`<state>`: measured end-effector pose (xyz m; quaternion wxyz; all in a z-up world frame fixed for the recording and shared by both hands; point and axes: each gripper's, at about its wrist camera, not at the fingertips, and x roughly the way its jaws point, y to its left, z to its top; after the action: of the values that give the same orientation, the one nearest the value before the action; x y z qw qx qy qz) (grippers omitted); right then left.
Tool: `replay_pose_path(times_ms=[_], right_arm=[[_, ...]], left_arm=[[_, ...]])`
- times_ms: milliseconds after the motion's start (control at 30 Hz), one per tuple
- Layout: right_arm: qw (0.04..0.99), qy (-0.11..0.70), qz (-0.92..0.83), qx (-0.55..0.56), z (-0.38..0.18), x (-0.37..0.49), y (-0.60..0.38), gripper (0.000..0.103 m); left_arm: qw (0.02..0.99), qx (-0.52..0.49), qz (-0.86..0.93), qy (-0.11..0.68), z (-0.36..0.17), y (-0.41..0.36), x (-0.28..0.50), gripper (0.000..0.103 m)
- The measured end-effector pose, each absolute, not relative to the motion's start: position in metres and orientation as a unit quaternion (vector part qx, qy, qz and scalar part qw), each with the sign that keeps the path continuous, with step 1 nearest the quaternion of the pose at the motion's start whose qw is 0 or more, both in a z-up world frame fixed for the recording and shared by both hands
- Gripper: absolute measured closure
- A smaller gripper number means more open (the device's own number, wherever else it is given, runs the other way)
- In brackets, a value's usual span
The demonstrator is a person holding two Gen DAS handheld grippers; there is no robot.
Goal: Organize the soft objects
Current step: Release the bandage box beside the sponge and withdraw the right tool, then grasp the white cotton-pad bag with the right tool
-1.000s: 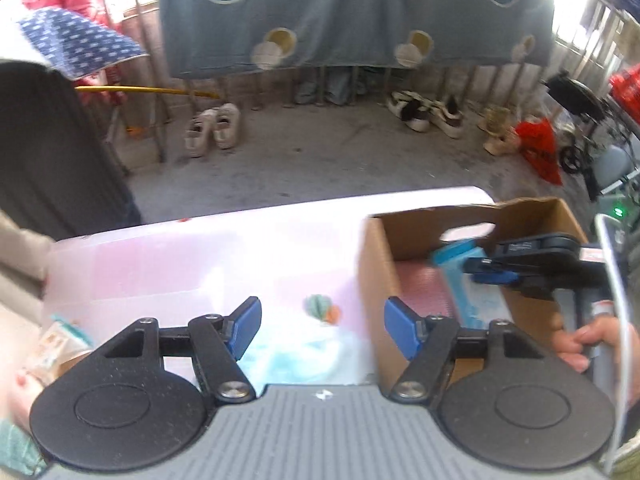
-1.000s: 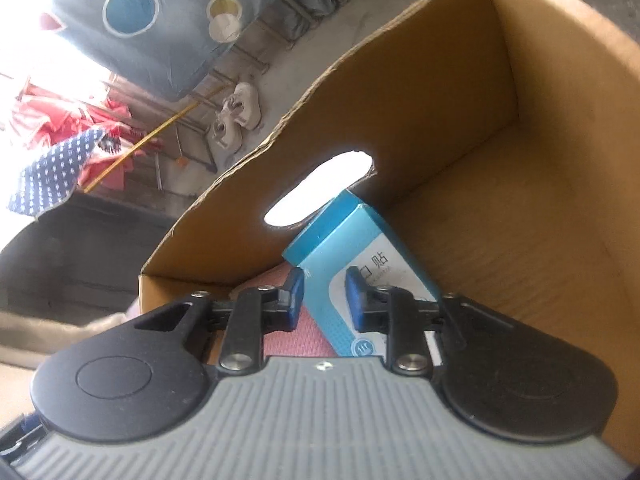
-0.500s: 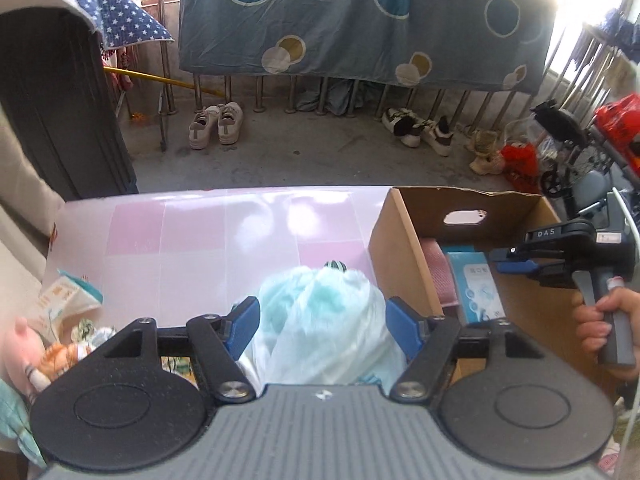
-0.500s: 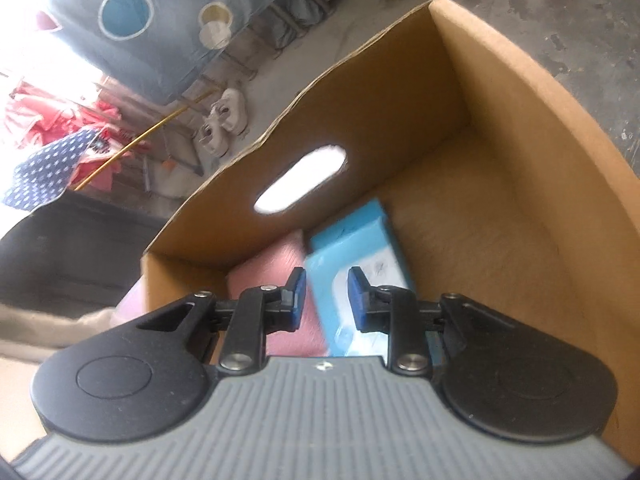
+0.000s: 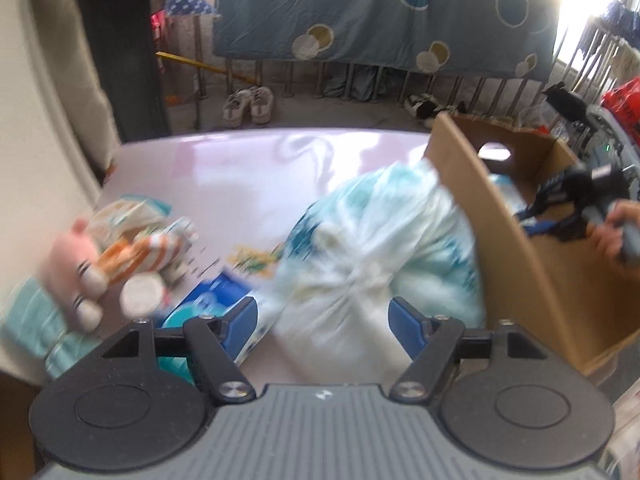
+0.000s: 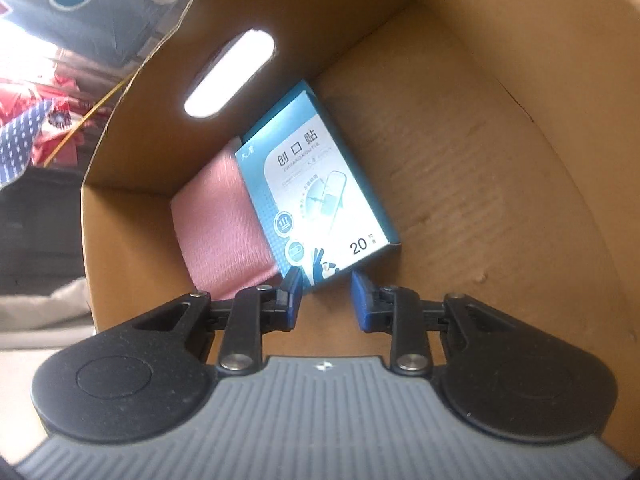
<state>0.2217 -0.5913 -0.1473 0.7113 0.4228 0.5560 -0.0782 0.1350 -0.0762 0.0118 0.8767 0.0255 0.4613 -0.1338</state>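
Observation:
A big white and light blue soft bag (image 5: pixel 376 248) lies on the pink table (image 5: pixel 240 168) against the cardboard box (image 5: pixel 512 256). My left gripper (image 5: pixel 323 326) is open, just behind the bag. A pink plush toy (image 5: pixel 86 264) and packets (image 5: pixel 132 216) lie at the table's left. My right gripper (image 6: pixel 326 294) is open inside the box (image 6: pixel 480 160), just above a blue plaster box (image 6: pixel 316 188) and a pink folded cloth (image 6: pixel 224 220). It also shows in the left wrist view (image 5: pixel 560 208), held over the box.
A blue and white package (image 5: pixel 212 312) lies under my left finger. A light green cloth (image 5: pixel 36 320) is at the table's left edge. Beyond the table are shoes (image 5: pixel 248 104), a railing and a hung blue sheet (image 5: pixel 380 12).
The left gripper has swung left, so the plush toy and packets came into view. The right gripper has opened wider and dropped deeper into the box; the blue plaster box lies free.

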Motion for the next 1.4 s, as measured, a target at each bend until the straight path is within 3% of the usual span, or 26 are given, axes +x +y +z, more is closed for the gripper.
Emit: replay_pose_path(times_ms=[300, 700, 1100, 1400], right_arm=[[0.721, 0.557, -0.077, 0.405, -0.126, 0.200, -0.586, 0.070], [0.782, 0.488, 0.015, 0.387, -0.016, 0.141, -0.550, 0.062], [0.767, 0.493, 0.167, 0.376, 0.037, 0.142, -0.411, 0.062], [0.721, 0.516, 0.244, 0.392, 0.025, 0.229, -0.264, 0.060]], left_arm=[[0.898, 0.035, -0.087, 0.430, 0.005, -0.031, 0.086, 0.029], [0.923, 0.047, -0.051, 0.378, 0.013, 0.013, 0.030, 0.029], [0.942, 0.046, 0.001, 0.333, 0.015, 0.053, -0.012, 0.029], [0.943, 0.026, 0.058, 0.326, 0.006, 0.097, -0.015, 0.029]])
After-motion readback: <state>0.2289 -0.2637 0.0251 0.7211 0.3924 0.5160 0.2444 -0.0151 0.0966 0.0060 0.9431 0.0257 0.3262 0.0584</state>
